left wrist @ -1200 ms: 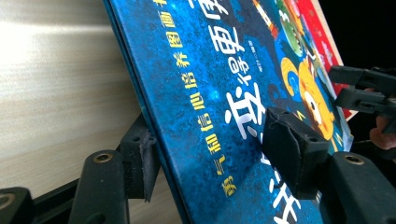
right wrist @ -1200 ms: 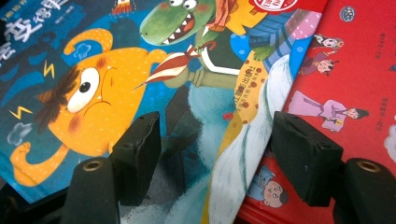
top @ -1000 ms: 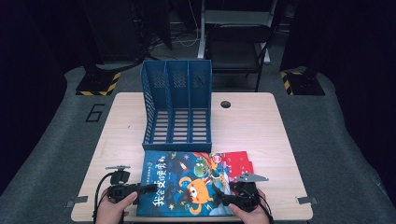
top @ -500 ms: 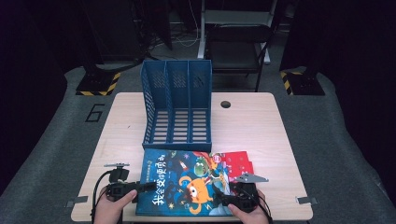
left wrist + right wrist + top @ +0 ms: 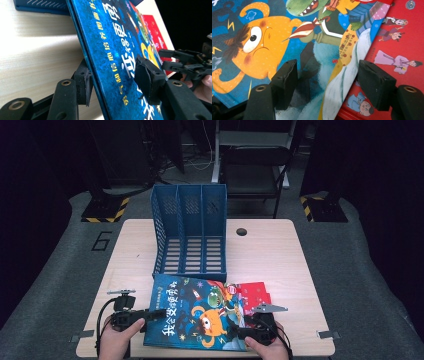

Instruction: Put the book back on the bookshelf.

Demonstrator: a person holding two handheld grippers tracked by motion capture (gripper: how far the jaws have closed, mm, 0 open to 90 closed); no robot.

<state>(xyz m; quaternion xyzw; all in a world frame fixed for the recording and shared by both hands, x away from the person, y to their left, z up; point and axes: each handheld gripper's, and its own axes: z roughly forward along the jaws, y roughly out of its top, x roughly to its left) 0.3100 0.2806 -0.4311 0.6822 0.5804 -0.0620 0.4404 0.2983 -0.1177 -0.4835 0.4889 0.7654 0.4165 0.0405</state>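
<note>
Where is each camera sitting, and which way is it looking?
High view: above the person's side, looking forward and down at the table, blue file rack, both hands, both grippers.
Left gripper view: on the left gripper, looking along its jaws, which straddle the blue book edge.
Right gripper view: on the right gripper, looking down on the book covers.
Shared: blue book, red book.

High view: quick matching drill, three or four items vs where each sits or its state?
Items:
1. blue three-slot plastic file rack
2. blue picture book with an orange monster cover
3. red-covered book
4. left gripper

States:
A. partly under another book
B. jaws open either side of a book's edge
C. standing at the table's middle
D. lying on top, at the near edge

Pairs: 1-C, 2-D, 3-A, 4-B
</note>
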